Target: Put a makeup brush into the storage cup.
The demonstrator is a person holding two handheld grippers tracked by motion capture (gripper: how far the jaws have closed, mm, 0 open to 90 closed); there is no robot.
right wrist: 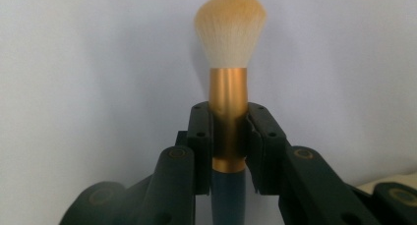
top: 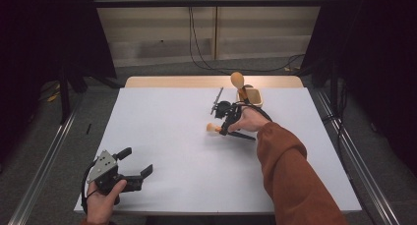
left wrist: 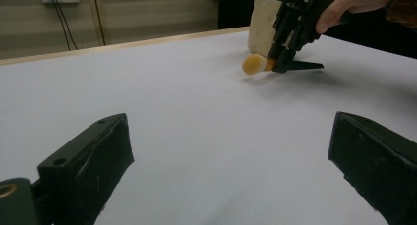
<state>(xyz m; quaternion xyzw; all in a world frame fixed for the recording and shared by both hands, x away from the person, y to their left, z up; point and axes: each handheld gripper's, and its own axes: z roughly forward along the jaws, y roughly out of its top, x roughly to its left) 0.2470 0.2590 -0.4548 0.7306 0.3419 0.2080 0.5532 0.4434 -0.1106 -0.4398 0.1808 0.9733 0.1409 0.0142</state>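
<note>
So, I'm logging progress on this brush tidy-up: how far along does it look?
Done: one brush already stands in the holder at the table's far edge. In hand: the right gripper is shut on the gold ferrule of a makeup brush, bristles pointing left above the white table. Probably left: carrying it into the holder. The left gripper rests open, holding nothing.
</note>
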